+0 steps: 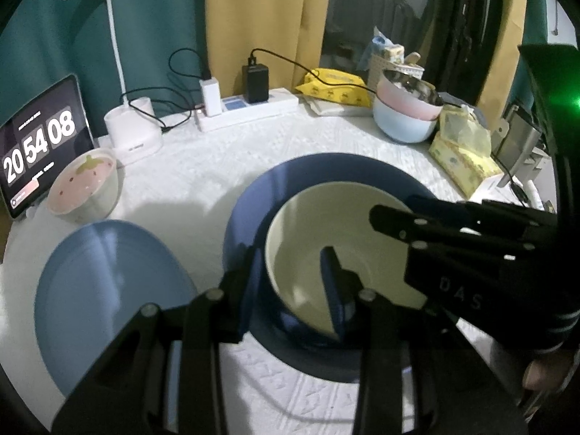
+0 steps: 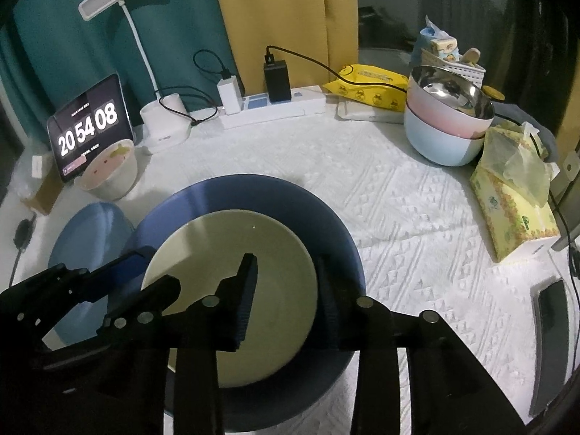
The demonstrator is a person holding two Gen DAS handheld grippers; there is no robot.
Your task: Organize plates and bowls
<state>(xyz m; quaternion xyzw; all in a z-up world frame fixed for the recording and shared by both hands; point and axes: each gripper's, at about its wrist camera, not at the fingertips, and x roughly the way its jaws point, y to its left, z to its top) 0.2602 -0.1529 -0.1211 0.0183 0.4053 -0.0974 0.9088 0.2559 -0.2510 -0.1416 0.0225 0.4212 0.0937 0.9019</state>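
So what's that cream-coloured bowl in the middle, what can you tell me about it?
The cream bowl is round, plain and smooth, like glazed ceramic or plastic, and empty. It sits upright inside a larger dark blue dish on the white cloth. The left gripper straddles its near-left rim, the right gripper its right rim; both look open.

Left wrist: close above bowl (image 1: 326, 253), from its left, looking down and toward curtain.
Right wrist: close above same bowl (image 2: 232, 290), from its right, same facing.
Shared: bowl, dark plate (image 1: 253, 210), clock (image 1: 40, 141), stacked bowls (image 2: 446, 123).
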